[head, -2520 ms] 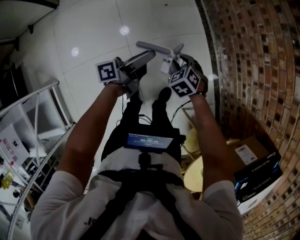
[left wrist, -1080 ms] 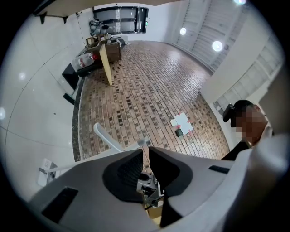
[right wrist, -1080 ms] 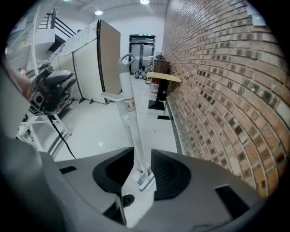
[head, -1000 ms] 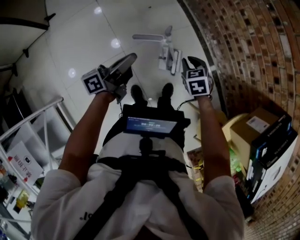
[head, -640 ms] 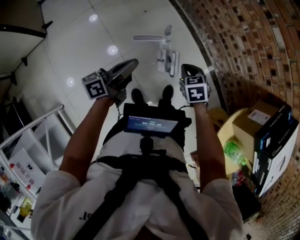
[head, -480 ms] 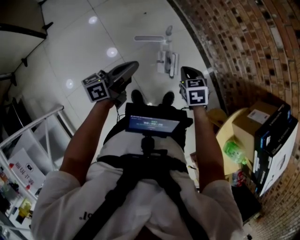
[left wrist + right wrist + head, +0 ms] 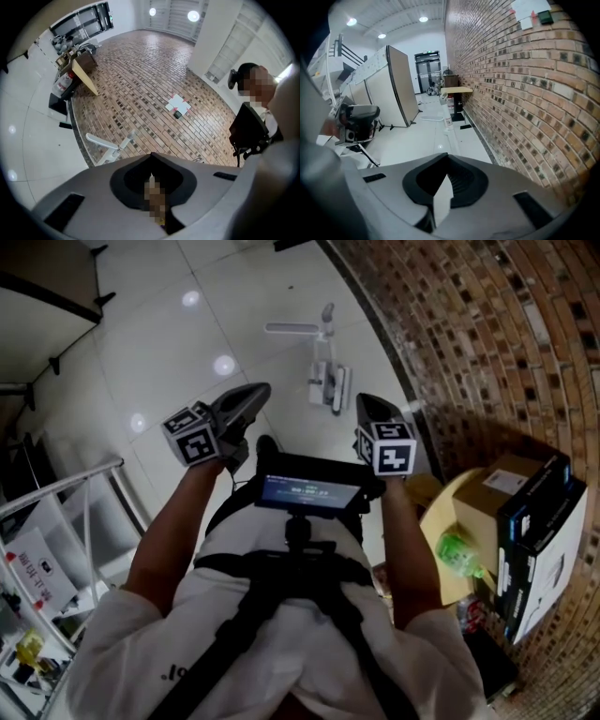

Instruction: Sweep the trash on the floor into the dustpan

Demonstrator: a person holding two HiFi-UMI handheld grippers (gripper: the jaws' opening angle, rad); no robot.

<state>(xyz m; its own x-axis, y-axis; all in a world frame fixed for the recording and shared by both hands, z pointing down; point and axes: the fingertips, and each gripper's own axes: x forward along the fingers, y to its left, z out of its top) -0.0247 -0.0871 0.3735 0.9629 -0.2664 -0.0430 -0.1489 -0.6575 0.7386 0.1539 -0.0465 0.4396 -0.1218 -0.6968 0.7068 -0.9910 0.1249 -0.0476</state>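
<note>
A white broom (image 7: 292, 329) and a white dustpan (image 7: 324, 382) lie on the pale tiled floor by the brick wall, beyond the person's feet. I see no trash in any view. My left gripper (image 7: 258, 390) is held up left of the dustpan, apart from it, jaws shut on nothing. My right gripper (image 7: 366, 405) hovers just right of the dustpan, also shut and empty. In the left gripper view the shut jaws (image 7: 151, 158) point level at the brick wall, with the broom (image 7: 108, 145) seen past them. The right gripper view shows its jaws (image 7: 447, 157) closed.
The brick wall (image 7: 487, 334) runs along the right. A round wooden table (image 7: 437, 514) at lower right carries a green bottle (image 7: 461, 549), a cardboard box (image 7: 511, 486) and a black box (image 7: 546, 531). A white metal rack (image 7: 84, 498) stands at left. A screen (image 7: 309, 493) hangs on the person's chest.
In the earliest frame both grippers were at the broom and dustpan. Those two now lie on the floor, and both grippers have drawn back toward the body and risen.
</note>
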